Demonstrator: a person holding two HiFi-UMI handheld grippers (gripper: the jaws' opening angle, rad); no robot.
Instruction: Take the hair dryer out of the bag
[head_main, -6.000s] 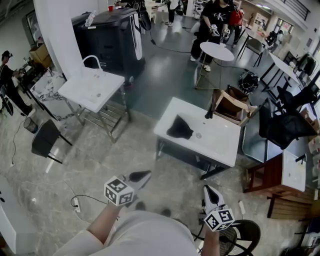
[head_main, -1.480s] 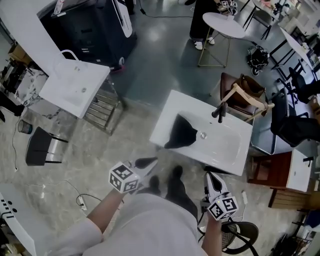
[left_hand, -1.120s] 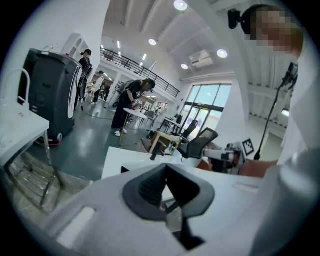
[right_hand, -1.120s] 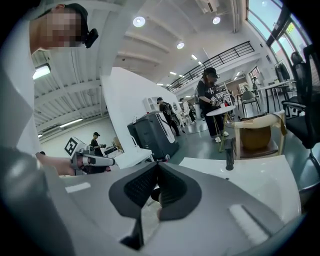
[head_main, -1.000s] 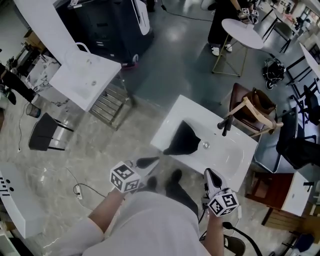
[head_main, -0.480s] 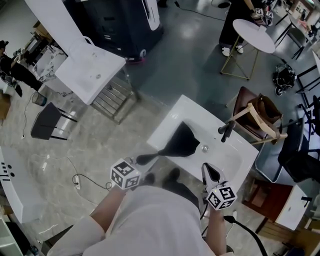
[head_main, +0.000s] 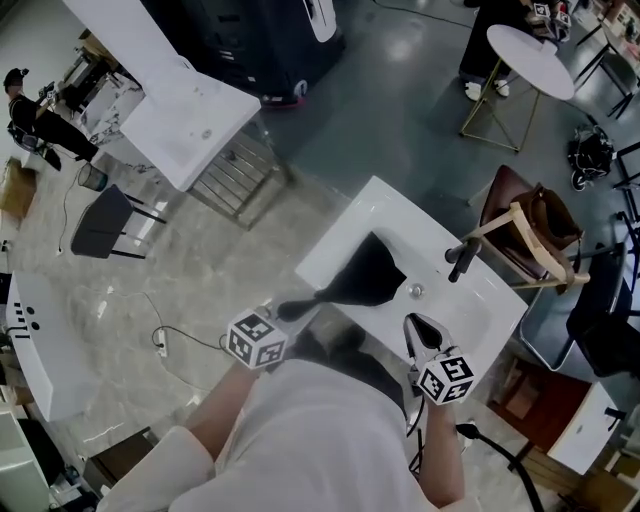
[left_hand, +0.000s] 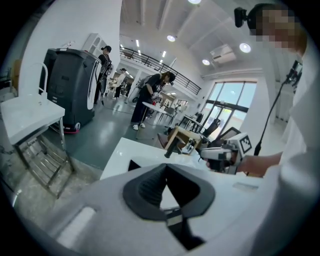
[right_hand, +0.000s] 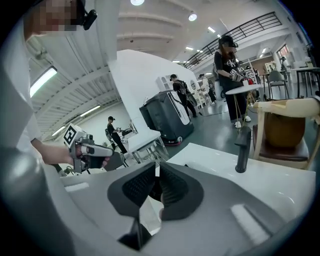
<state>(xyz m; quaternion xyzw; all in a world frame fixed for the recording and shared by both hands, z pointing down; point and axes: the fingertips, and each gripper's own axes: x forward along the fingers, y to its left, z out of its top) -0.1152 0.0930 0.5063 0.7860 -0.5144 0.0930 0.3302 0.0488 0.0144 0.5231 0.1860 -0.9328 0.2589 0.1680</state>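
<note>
A black bag (head_main: 365, 275) lies slumped in the basin of a white sink (head_main: 340, 235) with a black faucet (head_main: 462, 262). No hair dryer shows. My left gripper (head_main: 290, 308) hovers at the sink's near-left edge, just short of the bag, jaws shut and empty. A corner of the bag (left_hand: 133, 164) peeks over my left gripper (left_hand: 166, 166) in its own view. At the near edge, right of the bag, my right gripper (head_main: 420, 328) has its jaws opening. A narrow gap shows at my right gripper (right_hand: 157, 167) in its own view, with nothing in it.
A wooden chair holding a brown bag (head_main: 530, 235) stands right of the sink. A second white sink on a metal stand (head_main: 190, 110), a black chair (head_main: 100, 222) and a round white table (head_main: 530, 45) stand farther off. A cable (head_main: 160, 340) lies on the floor.
The sink has come closer and both grippers have moved forward and down to its near edge. The left tip now nearly reaches the bag.
</note>
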